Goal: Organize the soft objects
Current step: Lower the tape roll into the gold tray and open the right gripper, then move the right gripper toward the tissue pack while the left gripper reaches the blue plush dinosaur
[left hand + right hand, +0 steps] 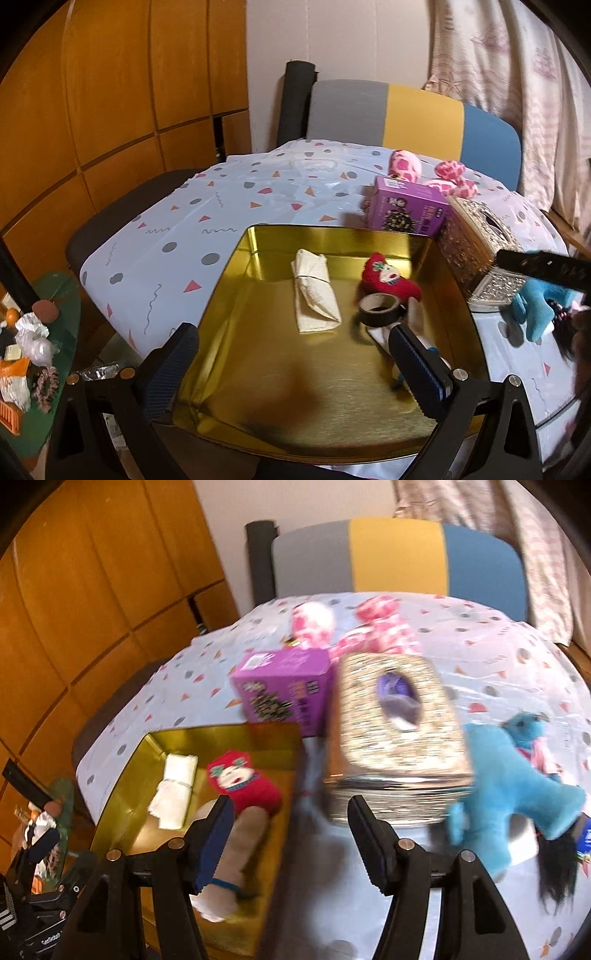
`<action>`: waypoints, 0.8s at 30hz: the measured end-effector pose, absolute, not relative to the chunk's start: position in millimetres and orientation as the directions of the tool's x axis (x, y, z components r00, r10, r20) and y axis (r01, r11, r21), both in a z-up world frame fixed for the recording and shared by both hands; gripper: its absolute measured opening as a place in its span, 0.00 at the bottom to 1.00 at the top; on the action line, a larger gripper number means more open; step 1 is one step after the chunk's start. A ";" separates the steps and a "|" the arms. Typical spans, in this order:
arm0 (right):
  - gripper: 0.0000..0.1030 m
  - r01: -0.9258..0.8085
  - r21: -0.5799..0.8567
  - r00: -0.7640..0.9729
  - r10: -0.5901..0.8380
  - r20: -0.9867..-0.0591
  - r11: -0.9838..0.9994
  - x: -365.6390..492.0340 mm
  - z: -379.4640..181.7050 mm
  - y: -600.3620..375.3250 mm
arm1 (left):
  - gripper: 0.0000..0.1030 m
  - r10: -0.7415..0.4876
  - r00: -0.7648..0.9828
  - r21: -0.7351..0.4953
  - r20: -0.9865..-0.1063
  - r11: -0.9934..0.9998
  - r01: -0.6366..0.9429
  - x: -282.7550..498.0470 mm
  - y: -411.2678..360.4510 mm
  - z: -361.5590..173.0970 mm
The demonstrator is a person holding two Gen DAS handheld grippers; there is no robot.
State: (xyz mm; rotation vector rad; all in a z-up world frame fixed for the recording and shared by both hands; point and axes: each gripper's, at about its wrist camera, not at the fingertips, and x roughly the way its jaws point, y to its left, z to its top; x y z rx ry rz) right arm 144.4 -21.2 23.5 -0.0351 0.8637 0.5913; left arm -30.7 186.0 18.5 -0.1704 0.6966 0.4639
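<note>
A gold tin tray sits on the patterned tablecloth. In it lie a folded white cloth, a red sock with a face, a tape roll and a beige sock. A blue plush lies right of the tray, a pink spotted plush at the back. My left gripper is open and empty over the tray's near end. My right gripper is open and empty above the tray's right edge.
A purple box and a silver tissue box stand behind and right of the tray. A grey, yellow and blue chair back is beyond the table. A cluttered green side table is at the left.
</note>
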 end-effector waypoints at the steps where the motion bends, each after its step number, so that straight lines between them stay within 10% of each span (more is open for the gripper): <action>1: 0.63 -0.487 0.204 0.515 0.468 -0.718 0.849 145.8 26.6 -32.2 | 1.00 0.351 0.673 0.007 -0.651 0.889 -0.457 -29.4 182.2 19.3; 24: 0.63 0.195 0.239 0.723 0.025 -0.690 0.951 205.7 16.3 -303.7 | 1.00 0.163 0.740 0.045 -0.653 0.983 -0.177 21.1 82.3 27.1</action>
